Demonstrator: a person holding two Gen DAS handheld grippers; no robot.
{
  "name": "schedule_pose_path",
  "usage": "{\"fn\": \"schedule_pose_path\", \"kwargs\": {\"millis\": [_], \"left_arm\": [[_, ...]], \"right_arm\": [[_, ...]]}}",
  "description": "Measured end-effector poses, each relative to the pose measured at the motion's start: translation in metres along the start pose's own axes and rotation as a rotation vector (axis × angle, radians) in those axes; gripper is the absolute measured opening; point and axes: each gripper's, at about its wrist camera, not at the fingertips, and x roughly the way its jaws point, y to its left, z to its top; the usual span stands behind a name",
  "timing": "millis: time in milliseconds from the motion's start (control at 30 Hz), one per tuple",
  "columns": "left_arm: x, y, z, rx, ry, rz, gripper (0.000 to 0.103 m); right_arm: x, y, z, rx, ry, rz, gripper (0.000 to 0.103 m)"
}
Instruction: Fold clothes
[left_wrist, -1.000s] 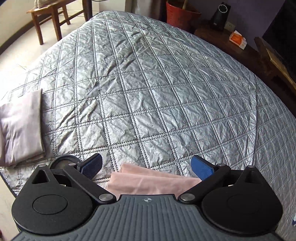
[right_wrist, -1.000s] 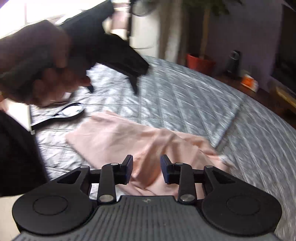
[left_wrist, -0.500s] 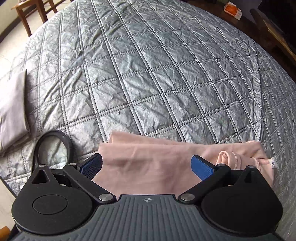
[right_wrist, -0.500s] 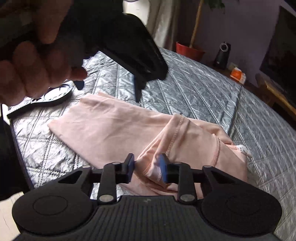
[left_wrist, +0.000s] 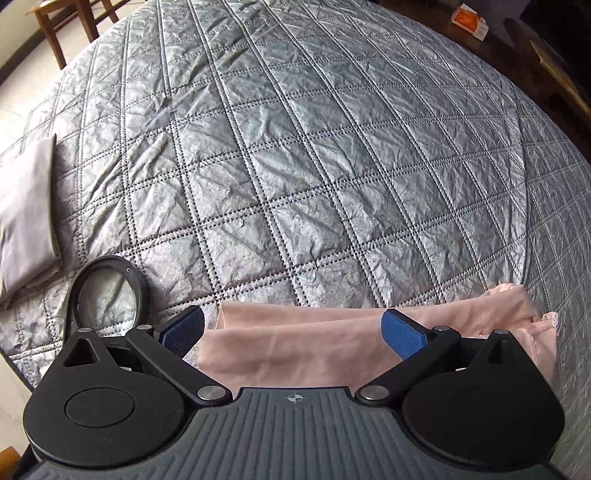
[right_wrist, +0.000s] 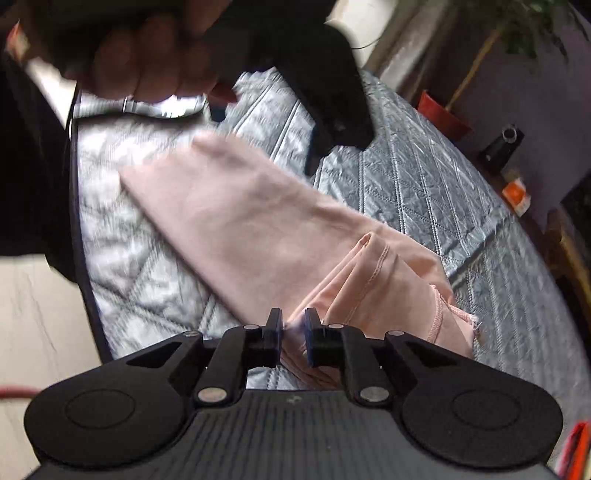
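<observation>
Pink garment on quilted bed, right claw clamped on its near edge.

Right claw (right_wrist: 293, 334): fingers narrowed onto a bunched fold of the pink garment (right_wrist: 258, 229), a soft matte knit with stitched hems, lying flat and elongated near the bed's near edge. Left claw (left_wrist: 291, 332): blue ribbed pads spread wide, hovering above the garment's near-left end, gripping nothing (contact with cloth not discernible). Round magnifying glass (left_wrist: 107, 291) lies just left of the garment. Folded grey cloth (left_wrist: 26, 218) sits at the left edge. Beyond, the silver quilted bedspread (left_wrist: 295, 166), crinkled and diamond-stitched, runs unobstructed to the far edge.
</observation>
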Motion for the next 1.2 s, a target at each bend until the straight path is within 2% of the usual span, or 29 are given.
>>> {"fn": "schedule_pose_path", "kwargs": {"millis": [33,100,167,400,567,633,800,833,867,933,1067,1133,1200], "left_arm": [[-0.002,0.004,0.003,-0.016,-0.006,-0.001,0.103],[-0.006,0.014,0.008,-0.055,-0.024,0.002,0.103],[-0.012,0.025,0.014,-0.097,-0.046,0.007,0.103],[-0.016,0.049,0.025,-0.197,-0.066,0.008,0.103],[-0.02,0.038,0.023,-0.176,-0.071,-0.009,0.103],[-0.023,0.036,0.023,-0.177,-0.073,-0.01,0.103],[-0.018,0.036,0.021,-0.181,-0.057,-0.016,0.103],[-0.017,0.036,0.02,-0.178,-0.055,-0.018,0.103],[-0.017,0.034,0.02,-0.172,-0.054,-0.019,0.103],[-0.017,0.031,0.019,-0.158,-0.052,-0.023,0.103],[-0.015,0.024,0.016,-0.128,-0.045,-0.034,0.103],[-0.015,0.021,0.015,-0.119,-0.044,-0.035,0.103],[-0.014,0.019,0.014,-0.113,-0.043,-0.036,0.103]], "right_arm": [[-0.01,-0.009,0.002,0.091,-0.045,0.032,0.017],[-0.019,-0.029,0.004,0.226,-0.105,0.024,0.029],[-0.012,-0.044,0.005,0.27,-0.109,0.0,0.03],[-0.003,-0.041,0.004,0.215,-0.085,-0.038,0.029],[0.004,-0.038,0.004,0.176,-0.068,-0.066,0.028],[0.007,-0.037,0.004,0.16,-0.061,-0.076,0.016],[0.013,-0.035,0.003,0.121,-0.044,-0.104,0.016],[0.01,-0.039,0.002,0.138,-0.056,-0.103,0.02],[0.003,-0.048,-0.001,0.188,-0.081,-0.102,0.025],[-0.01,-0.069,-0.01,0.303,-0.126,-0.114,0.041],[-0.014,-0.116,-0.033,0.52,-0.106,-0.14,0.042],[-0.008,-0.136,-0.045,0.637,-0.069,-0.09,0.049],[-0.003,-0.143,-0.053,0.695,-0.041,-0.033,0.05]]}}
